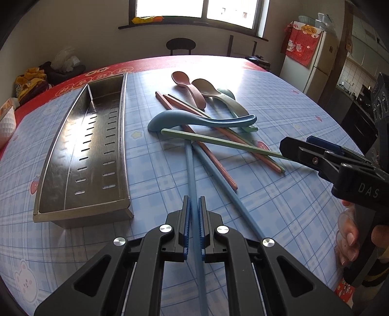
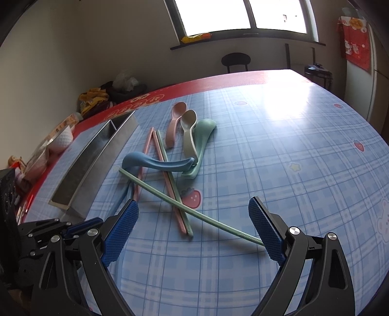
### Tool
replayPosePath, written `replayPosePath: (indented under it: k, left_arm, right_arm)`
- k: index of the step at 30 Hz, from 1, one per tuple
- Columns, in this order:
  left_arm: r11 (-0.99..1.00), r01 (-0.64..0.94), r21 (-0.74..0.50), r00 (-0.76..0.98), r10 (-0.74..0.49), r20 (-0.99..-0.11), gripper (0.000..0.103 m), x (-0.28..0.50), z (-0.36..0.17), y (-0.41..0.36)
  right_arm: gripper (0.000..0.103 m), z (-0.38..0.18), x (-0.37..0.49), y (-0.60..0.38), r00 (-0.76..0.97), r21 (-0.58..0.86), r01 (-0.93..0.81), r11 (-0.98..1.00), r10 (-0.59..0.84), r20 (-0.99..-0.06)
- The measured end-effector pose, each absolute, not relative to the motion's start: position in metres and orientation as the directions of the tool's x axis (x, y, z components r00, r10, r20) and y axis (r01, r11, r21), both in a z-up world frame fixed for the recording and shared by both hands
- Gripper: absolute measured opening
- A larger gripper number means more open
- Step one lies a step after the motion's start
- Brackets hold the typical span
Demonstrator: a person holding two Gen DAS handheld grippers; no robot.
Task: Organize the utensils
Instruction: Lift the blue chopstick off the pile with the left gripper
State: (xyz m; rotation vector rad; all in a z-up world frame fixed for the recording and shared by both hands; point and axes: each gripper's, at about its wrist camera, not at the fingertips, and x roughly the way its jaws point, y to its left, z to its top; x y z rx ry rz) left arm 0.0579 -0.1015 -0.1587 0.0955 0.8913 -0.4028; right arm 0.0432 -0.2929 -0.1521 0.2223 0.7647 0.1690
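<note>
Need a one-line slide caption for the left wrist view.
Left gripper shut on a blue chopstick beside the steel tray; right gripper near the green chopstick.

White letters "DAS" on the right hand-held gripper [image 1: 288, 145], rest cut off

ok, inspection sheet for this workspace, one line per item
Surface: table under a blue plaid cloth with a red border, glare at the far end.
Job's things: steel tray lies left, nothing seen inside; blue spoon rests across a heap of pink, beige and green spoons and crossed chopsticks; a blue chopstick sits in the left gripper's grip.
Clutter: bags and bowl past the table's left edge.
Grippers: left gripper shut on the blue chopstick; right gripper open, a green chopstick running between its fingers, unclamped.
Cables: nothing seen.
Surroundings: window, chair, fridge.
</note>
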Motion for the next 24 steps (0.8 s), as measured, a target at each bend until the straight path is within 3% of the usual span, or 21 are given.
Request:
replayPosePath:
  k: [16,24]
  left_arm:
    - [0.905,0.395,-0.156,0.550,-0.369,-0.749,0.006,0.054,-0.153,-0.093]
    - [0.897,0.410,-0.165,0.542,-0.384,-0.748,0.006,0.043,-0.141,-0.083]
  right_arm:
    - [0.089,-0.162,0.053,-0.295,0.648,0.335,-0.103,0.937,0.318,-0.692]
    - [0.088,-0.159,0.053,-0.276,0.621,0.235,-0.133,0.963,0.266,-0.738]
